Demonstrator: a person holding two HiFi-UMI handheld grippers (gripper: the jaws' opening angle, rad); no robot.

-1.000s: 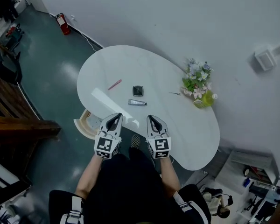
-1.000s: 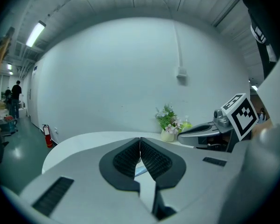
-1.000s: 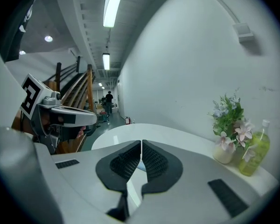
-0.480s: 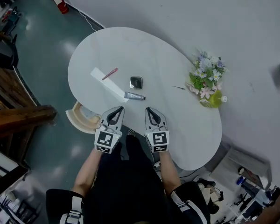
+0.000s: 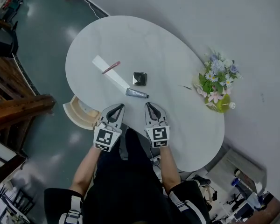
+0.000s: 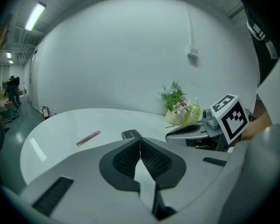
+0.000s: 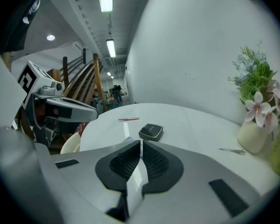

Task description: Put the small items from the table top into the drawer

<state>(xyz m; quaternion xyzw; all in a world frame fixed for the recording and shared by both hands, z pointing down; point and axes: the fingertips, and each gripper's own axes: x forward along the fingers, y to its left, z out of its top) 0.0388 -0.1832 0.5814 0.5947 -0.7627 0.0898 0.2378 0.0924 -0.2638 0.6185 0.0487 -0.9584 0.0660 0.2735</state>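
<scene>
White and kidney-shaped, the table (image 5: 154,36) carried a pink pen (image 5: 111,67), a dark square compact (image 5: 139,79) and a silver tube (image 5: 136,94) near its front edge, with a vase of flowers (image 5: 218,85) well apart at the right. We held the left gripper (image 5: 117,108) and the right gripper (image 5: 150,106) side by side near the tube, both clenched on nothing. At the table's left edge the drawer (image 5: 79,113) stood open.

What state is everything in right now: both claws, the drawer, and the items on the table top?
left claw: shut, empty.
right claw: shut, empty.
drawer: pulled open at the table edge.
pink pen: lying flat on the table.
black compact: closed, lying flat.
silver tube: lying on its side.
flower vase: upright.
</scene>
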